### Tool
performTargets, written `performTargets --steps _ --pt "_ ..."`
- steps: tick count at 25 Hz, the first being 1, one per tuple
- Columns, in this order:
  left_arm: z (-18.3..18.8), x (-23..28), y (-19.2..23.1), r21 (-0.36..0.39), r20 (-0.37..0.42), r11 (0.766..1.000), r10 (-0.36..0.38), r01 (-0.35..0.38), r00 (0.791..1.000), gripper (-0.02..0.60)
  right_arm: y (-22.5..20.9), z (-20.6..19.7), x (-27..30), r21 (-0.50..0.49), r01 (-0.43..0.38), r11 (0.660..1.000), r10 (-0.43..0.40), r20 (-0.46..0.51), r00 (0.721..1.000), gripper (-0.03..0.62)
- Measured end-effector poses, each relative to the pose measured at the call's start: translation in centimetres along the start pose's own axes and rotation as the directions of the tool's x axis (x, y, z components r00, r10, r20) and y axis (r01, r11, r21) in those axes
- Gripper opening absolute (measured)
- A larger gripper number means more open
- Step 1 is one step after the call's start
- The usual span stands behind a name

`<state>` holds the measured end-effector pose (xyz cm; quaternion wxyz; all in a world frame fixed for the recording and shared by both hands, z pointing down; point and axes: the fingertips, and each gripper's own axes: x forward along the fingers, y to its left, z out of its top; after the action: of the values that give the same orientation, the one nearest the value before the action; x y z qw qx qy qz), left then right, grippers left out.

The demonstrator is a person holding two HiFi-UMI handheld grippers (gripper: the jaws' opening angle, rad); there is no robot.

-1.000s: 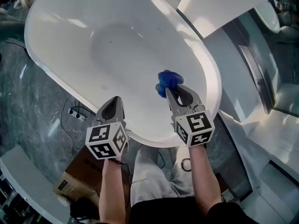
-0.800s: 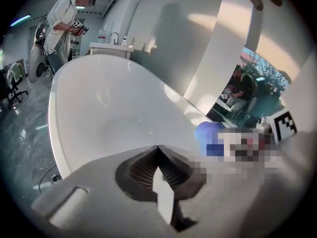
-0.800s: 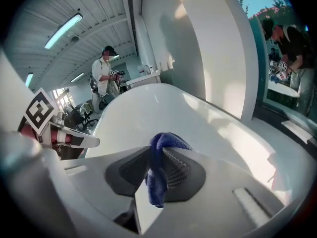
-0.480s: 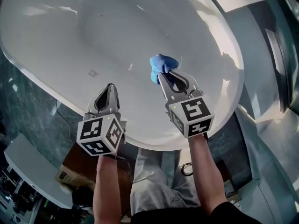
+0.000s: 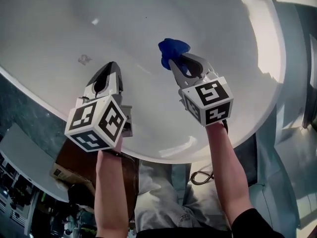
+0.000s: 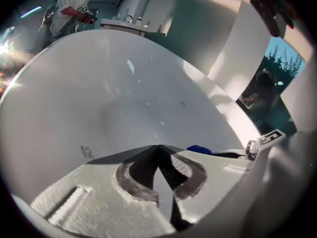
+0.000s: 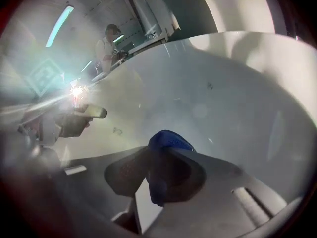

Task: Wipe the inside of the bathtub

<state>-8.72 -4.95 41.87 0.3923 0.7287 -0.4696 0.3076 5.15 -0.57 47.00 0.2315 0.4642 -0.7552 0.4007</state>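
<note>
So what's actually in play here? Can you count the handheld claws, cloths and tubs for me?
Grippers: 2, the left gripper shut on nothing and the right gripper shut on the cloth
Blue cloth: 1
White bathtub: 1
Total: 4

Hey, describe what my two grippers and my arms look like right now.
The left gripper and the right gripper both have pale grey jaws with dark inner pads, tapering to a point. Each carries a white cube printed with black square markers. The forearms are bare, and a dark sleeve shows at the right upper arm.
</note>
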Motion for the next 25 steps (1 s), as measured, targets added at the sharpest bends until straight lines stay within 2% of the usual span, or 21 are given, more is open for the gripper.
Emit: performTargets --steps 4,9,15,19,25 --pt "-2.3 2.6 -0.6 -0.037 -0.033 0.999 -0.011 0.010 0.999 0.005 -0.9 -2.8 2.4 -0.049 -0.065 0.997 0.062 -0.054 0.997 0.080" --pt "-5.1 5.2 0.9 -0.051 -0.068 0.999 -0.018 0.014 0.998 0.005 -0.5 -6.4 6.8 -0.119 -0.162 0.980 0.145 -0.137 0.980 0.080" --pt "-7.5 7.3 0.8 -0.033 -0.111 0.999 -0.028 0.025 0.993 0.005 -1.3 -10.8 9.1 -0.094 -0.233 0.968 0.211 -0.203 0.956 0.080" --pt "-8.5 9.1 0.0 -0.070 -0.125 0.996 -0.057 0.049 0.991 0.005 -2.2 -14.1 10.1 -0.080 -0.259 0.962 0.231 -0.263 0.937 0.080" --pt "-10.2 9.5 0.9 -0.077 -0.150 0.995 -0.071 0.060 0.986 0.005 -0.5 -19.2 12.0 -0.058 -0.323 0.945 0.281 -0.367 0.887 0.080"
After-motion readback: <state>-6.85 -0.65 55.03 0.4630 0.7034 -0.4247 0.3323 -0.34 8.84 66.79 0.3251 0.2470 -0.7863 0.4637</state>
